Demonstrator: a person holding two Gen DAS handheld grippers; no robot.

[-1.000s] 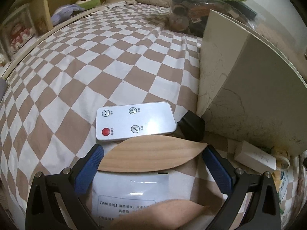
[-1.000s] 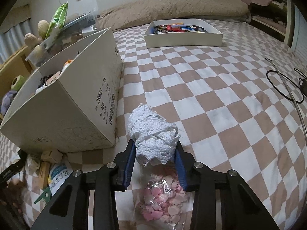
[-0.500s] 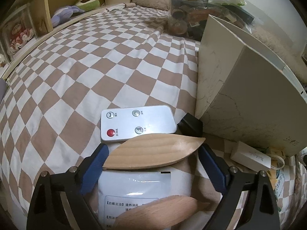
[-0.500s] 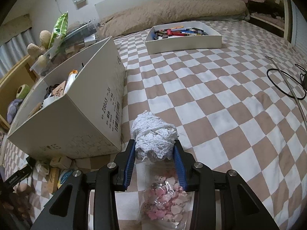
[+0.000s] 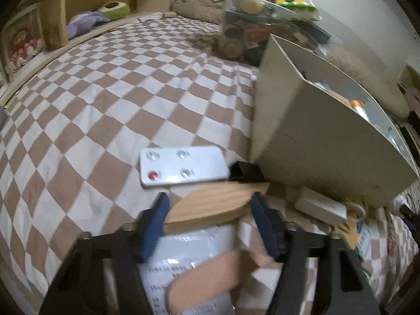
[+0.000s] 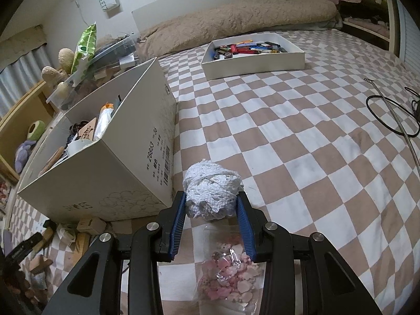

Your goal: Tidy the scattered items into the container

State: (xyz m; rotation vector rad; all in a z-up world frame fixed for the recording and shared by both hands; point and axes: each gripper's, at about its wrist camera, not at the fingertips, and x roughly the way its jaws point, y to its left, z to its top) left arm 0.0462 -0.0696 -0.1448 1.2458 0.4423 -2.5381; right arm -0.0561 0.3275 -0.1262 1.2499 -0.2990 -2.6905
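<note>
In the left wrist view my left gripper (image 5: 210, 210) is shut on a leaf-shaped wooden piece (image 5: 212, 202), its blue pads (image 5: 157, 220) pressing both long edges just above the checked bedspread. The white cardboard box (image 5: 315, 136) stands close on the right, open at the top. In the right wrist view my right gripper (image 6: 211, 204) is shut on a white lace bundle (image 6: 212, 189), held beside the same box (image 6: 118, 162), which has several items inside.
A silver remote (image 5: 181, 165), a black item (image 5: 246, 170), a small white carton (image 5: 320, 206), a printed packet (image 5: 194, 244) and a second wooden leaf (image 5: 207, 278) lie around the left gripper. A bag of pink charms (image 6: 231, 270) lies under the right gripper. A white tray (image 6: 252, 63) and a black cable (image 6: 388, 113) lie farther off.
The left jaws have come together onto the wooden leaf and lifted it slightly off the packet. The right gripper keeps hold of the lace bundle and has barely shifted.
</note>
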